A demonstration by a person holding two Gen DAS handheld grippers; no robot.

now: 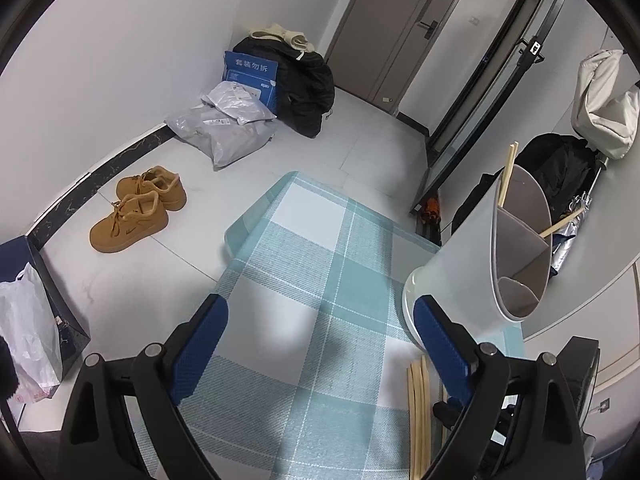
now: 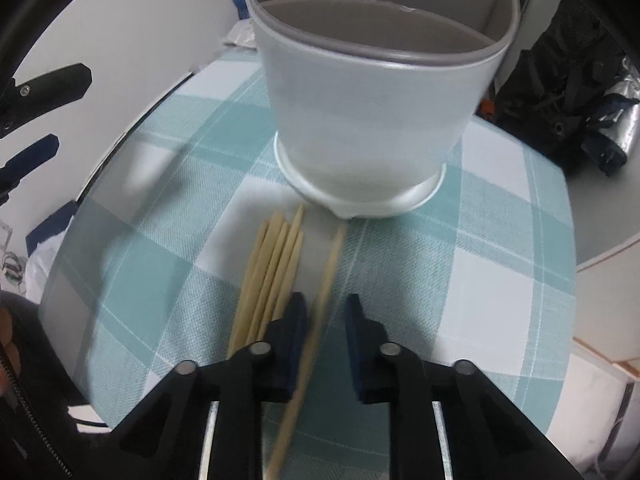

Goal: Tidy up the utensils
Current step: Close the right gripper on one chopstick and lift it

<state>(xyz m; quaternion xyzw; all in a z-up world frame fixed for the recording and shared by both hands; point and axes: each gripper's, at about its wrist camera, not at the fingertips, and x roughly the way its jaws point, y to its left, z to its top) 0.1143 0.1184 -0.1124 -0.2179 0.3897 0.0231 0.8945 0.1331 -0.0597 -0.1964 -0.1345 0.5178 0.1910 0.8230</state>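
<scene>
A white utensil holder (image 2: pixel 360 120) with grey dividers stands on the teal checked tablecloth (image 2: pixel 500 260); in the left wrist view the holder (image 1: pixel 472 248) has two chopsticks (image 1: pixel 505 176) standing in its far compartments. Several loose chopsticks (image 2: pixel 272 272) lie side by side in front of its base. My right gripper (image 2: pixel 326 312) points down at them, its jaws close together around one blurred chopstick (image 2: pixel 330 264). A gap shows beside the right pad. My left gripper (image 1: pixel 320 344) is wide open over bare cloth, nothing between its fingers, its right finger (image 1: pixel 440 340) next to the holder's base.
The table's edges fall away near the holder on the left and right. On the floor beyond lie tan shoes (image 1: pixel 136 208), grey parcels (image 1: pixel 224 132), a blue box (image 1: pixel 252 76) and black bags (image 1: pixel 308 80). A dark coat (image 2: pixel 568 92) hangs right of the table.
</scene>
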